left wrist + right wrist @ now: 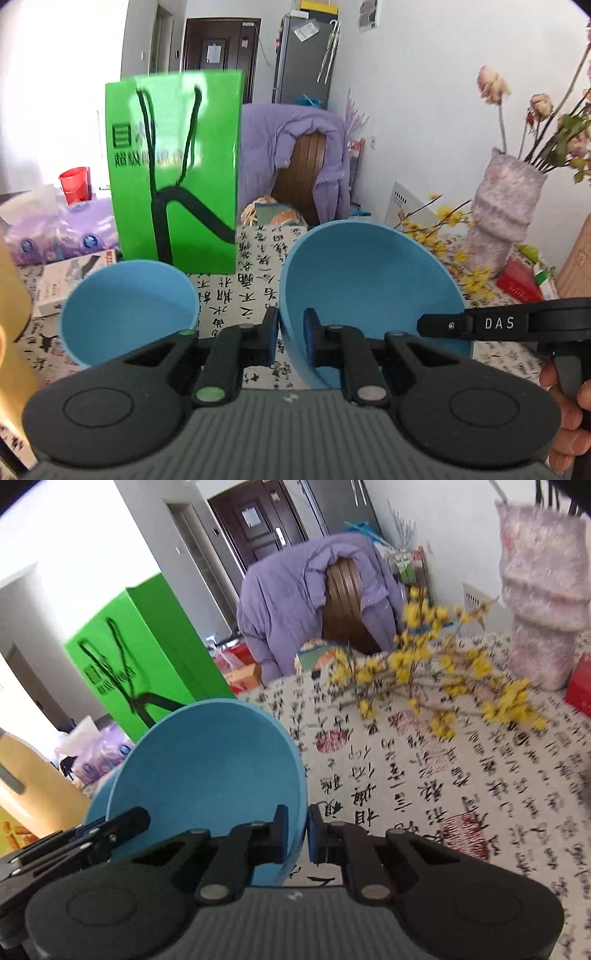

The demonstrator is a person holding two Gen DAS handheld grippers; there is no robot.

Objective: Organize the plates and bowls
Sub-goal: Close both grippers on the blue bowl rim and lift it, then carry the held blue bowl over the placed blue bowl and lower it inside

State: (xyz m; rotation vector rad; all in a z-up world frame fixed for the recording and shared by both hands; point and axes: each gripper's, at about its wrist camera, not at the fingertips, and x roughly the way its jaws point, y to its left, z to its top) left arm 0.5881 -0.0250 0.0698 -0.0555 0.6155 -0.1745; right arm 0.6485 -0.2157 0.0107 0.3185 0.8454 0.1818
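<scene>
A large blue bowl (369, 280) is held tilted above the table by both grippers. My left gripper (290, 338) is shut on its left rim. My right gripper (298, 830) is shut on its right rim; its finger (443, 325) shows at the bowl's right side in the left wrist view. The same bowl (210, 771) fills the left of the right wrist view. A second, smaller blue bowl (125, 317) sits on the table to the left, and its edge (96, 805) peeks out behind the held bowl.
A green paper bag (173, 166) stands behind the bowls. A pink vase (498, 210) with flowers and a yellow flower branch (424, 672) lie to the right. A red box (521, 280), a yellow bottle (33, 786) and a chair with a purple jacket (306, 598) surround the calligraphy tablecloth (461, 775).
</scene>
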